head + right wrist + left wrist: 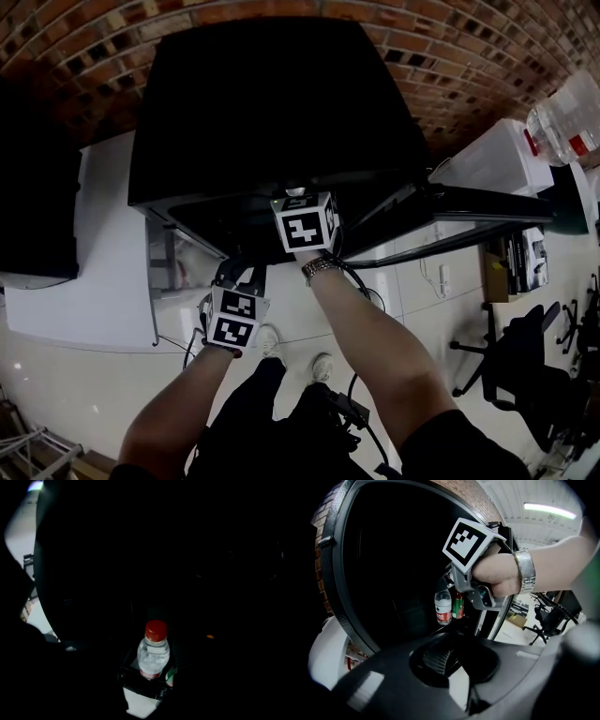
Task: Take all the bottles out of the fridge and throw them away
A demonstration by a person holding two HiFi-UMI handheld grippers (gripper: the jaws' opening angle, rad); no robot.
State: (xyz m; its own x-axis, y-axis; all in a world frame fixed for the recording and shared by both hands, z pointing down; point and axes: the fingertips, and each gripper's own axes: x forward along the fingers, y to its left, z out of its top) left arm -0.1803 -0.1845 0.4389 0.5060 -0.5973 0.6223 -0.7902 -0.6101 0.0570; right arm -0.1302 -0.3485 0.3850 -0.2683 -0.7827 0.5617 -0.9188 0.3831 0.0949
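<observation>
Bottle [153,651], red-capped, stands inside fridge [272,103]; right tongs [451,581] spread wide, presumably to straddle it; left tongs [449,663] narrow, empty.

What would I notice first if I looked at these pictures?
Probably the big black fridge, filling the middle of the head view against a brick wall. Then the red-capped water bottle, glowing in the dark right gripper view. A black-and-white marker cube also stands out at the fridge's front edge.
</observation>
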